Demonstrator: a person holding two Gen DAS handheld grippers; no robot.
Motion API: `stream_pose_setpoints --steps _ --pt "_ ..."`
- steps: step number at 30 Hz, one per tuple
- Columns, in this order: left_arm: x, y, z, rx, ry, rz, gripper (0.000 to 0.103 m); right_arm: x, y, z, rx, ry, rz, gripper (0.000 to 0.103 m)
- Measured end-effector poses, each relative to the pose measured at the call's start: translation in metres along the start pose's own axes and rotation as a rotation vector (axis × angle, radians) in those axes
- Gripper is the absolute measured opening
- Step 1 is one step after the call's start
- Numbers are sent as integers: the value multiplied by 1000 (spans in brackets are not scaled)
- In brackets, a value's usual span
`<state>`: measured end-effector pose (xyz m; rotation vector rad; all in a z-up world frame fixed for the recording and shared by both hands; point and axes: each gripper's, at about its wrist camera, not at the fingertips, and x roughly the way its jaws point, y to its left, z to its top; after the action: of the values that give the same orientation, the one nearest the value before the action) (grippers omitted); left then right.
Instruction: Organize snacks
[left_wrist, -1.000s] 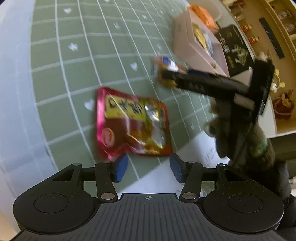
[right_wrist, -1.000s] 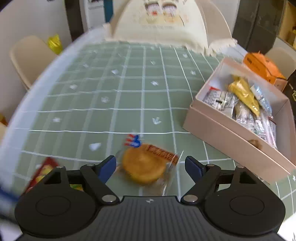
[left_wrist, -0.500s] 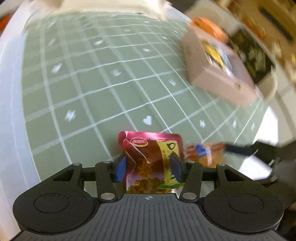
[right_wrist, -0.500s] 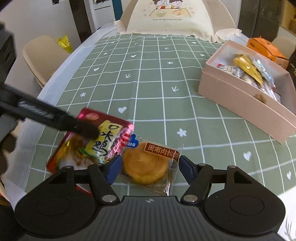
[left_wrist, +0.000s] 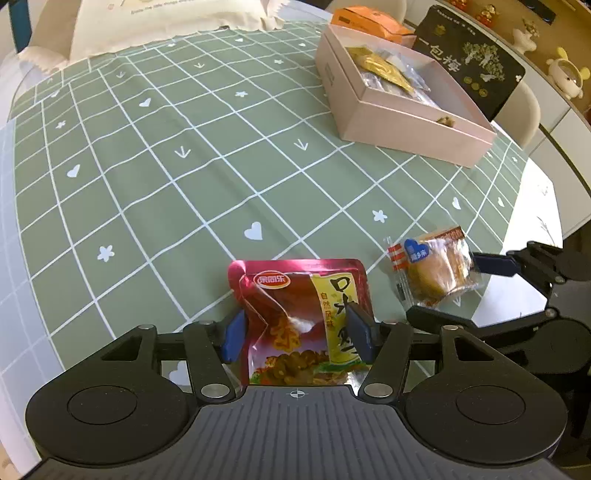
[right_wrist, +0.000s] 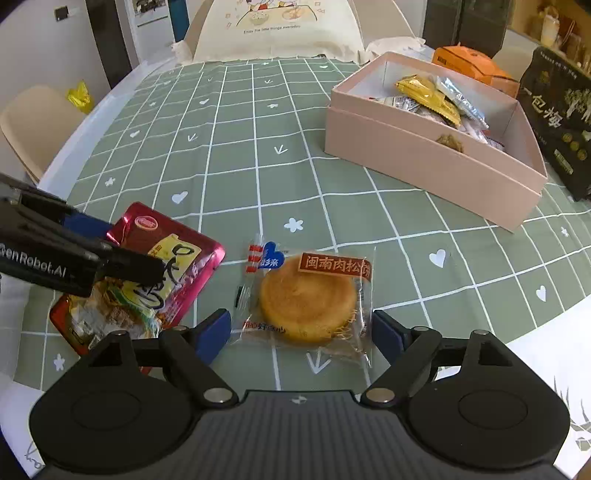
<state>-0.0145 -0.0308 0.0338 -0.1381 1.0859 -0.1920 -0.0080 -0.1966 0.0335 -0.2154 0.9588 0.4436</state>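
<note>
A red snack pouch (left_wrist: 301, 317) lies on the green checked tablecloth (left_wrist: 184, 177) between the fingers of my left gripper (left_wrist: 295, 332), whose blue pads press its sides. The pouch also shows in the right wrist view (right_wrist: 147, 280). A clear-wrapped round pastry (right_wrist: 308, 297) lies between the open fingers of my right gripper (right_wrist: 301, 330); neither pad touches it. The pastry also shows in the left wrist view (left_wrist: 434, 266). A pink open box (right_wrist: 436, 166) holding several wrapped snacks stands at the far right.
An orange box (right_wrist: 469, 61) and a black box (right_wrist: 561, 118) stand behind the pink box. A cream cloth cover (right_wrist: 273, 29) sits at the table's far end. A chair (right_wrist: 33, 125) stands at the left. The table's white near edge (right_wrist: 546, 350) is close.
My left gripper has moved onto the red pouch and closed around it. My right gripper has drawn back slightly, the pastry staying between its open fingers.
</note>
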Motion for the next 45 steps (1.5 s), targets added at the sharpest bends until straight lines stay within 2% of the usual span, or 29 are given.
stream_pose_setpoints --steps 5,15,18,20,22,23,26,29,33,35,39,42,45 --pt "0 3 0 -34 -14 -8 62 -7 4 -5 17 -8 28 83" --pt "-5 6 -4 -17 2 -24 61 -15 6 -15 31 -17 35 82" --pt "-7 21 -10 -99 -6 -125 60 -21 8 -19 37 -32 70 81" --pt "-5 34 -12 -193 5 -228 60 -19 11 -22 45 -28 93 66" --pt "1 36 -13 -217 19 -330 63 -20 20 -23 4 -45 77 59" --pt "3 34 -14 -203 1 -347 65 -20 25 -23 -17 -51 66 54" --pt "9 28 -11 -201 -33 -383 69 -19 29 -21 -19 -60 93 51" --pt "6 22 -5 -245 -10 -386 68 -18 28 -19 -15 -65 113 48" --pt "-16 10 -5 -163 -29 -406 65 -20 27 -21 -26 -58 124 44" --pt "-11 11 -4 -162 -22 -410 63 -21 24 -24 -21 -64 128 44" --pt "11 -1 -2 -147 7 -354 64 -23 21 -28 -2 -78 134 44" --pt "18 -3 -2 -139 11 -369 64 -24 18 -31 9 -83 138 44" --pt "20 4 -1 -176 37 -389 50 -26 13 -35 27 -90 147 44"
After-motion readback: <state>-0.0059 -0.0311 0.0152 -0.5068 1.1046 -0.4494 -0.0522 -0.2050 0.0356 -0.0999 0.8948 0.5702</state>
